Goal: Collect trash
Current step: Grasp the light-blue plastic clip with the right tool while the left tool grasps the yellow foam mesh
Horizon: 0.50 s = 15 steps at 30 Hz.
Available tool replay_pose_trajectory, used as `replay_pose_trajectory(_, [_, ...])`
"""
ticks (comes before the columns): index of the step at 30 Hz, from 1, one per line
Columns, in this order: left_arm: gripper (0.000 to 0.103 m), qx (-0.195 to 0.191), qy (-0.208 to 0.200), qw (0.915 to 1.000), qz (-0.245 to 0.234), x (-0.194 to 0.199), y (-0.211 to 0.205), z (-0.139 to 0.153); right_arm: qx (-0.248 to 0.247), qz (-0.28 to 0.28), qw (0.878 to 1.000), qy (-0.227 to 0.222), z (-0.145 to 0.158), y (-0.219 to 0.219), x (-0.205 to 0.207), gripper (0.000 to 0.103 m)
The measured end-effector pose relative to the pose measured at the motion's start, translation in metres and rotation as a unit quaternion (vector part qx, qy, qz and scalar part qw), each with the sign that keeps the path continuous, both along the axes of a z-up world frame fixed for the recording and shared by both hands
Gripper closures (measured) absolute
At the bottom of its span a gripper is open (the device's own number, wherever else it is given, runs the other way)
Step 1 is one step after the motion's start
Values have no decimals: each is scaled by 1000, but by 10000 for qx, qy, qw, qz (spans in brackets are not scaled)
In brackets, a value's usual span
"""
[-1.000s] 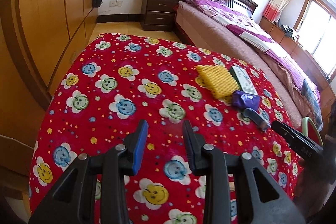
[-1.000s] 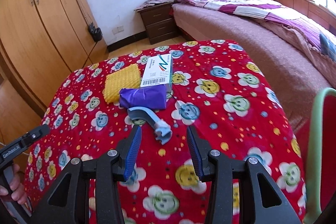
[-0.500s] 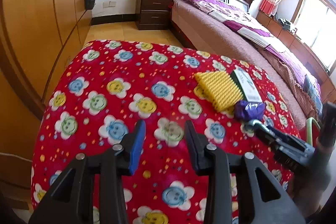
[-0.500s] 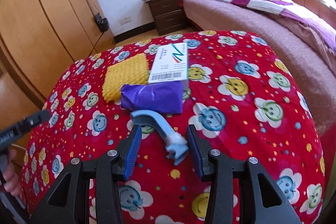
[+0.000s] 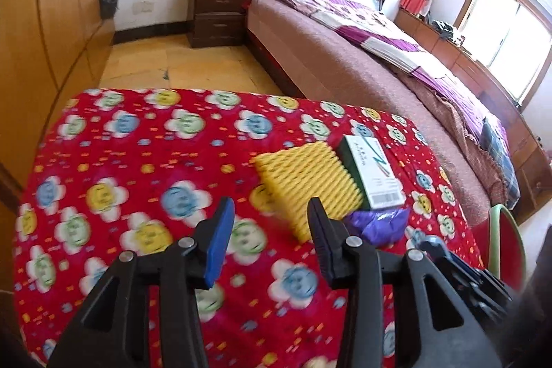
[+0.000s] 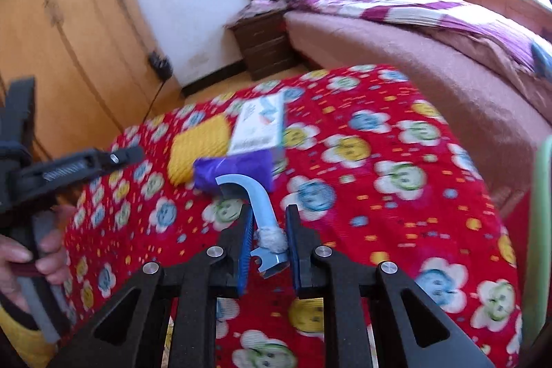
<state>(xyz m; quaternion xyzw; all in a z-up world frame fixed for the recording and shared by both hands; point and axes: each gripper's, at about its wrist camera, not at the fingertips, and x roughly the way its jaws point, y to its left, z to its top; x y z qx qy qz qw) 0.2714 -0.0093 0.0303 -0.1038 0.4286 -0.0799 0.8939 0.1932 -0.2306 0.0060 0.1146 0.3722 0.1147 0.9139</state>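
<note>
On the red smiley-face cloth (image 5: pixel 138 143) lie a yellow foam net (image 5: pixel 303 178), a white-and-green box (image 5: pixel 371 173), a crumpled purple wrapper (image 5: pixel 379 225) and a curved blue plastic piece (image 6: pixel 257 195). My right gripper (image 6: pixel 269 212) has its jaws closing on the blue piece's near end, and the pads touch its sides. My left gripper (image 5: pixel 269 206) hovers over the cloth with jaws opening and nothing between them. The foam net lies just beyond its right finger. The right wrist view shows the left gripper (image 6: pixel 103 159) at the far left, held by a hand (image 6: pixel 34 261).
A bed (image 5: pixel 362 64) runs along the right past the table, with a dark nightstand (image 5: pixel 217 16) at the far wall. Wooden wardrobe doors (image 5: pixel 62 23) line the left. A green-rimmed red object (image 5: pixel 500 240) stands by the table's right edge.
My right gripper moved forward around the blue piece and narrowed onto it. My left gripper slid right toward the foam net and spread its jaws wider.
</note>
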Motion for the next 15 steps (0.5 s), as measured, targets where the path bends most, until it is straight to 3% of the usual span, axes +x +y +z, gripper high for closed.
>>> replay_pose_trajectory(9, [59, 238, 376, 9990, -98, 39, -35, -29, 434, -676, 9968, 1, 0, -43, 1, 84])
replay_pose_trajectory(15, [59, 232, 208, 9995, 23, 37, -41, -35, 547, -776, 9955, 56, -4, -50, 2, 84])
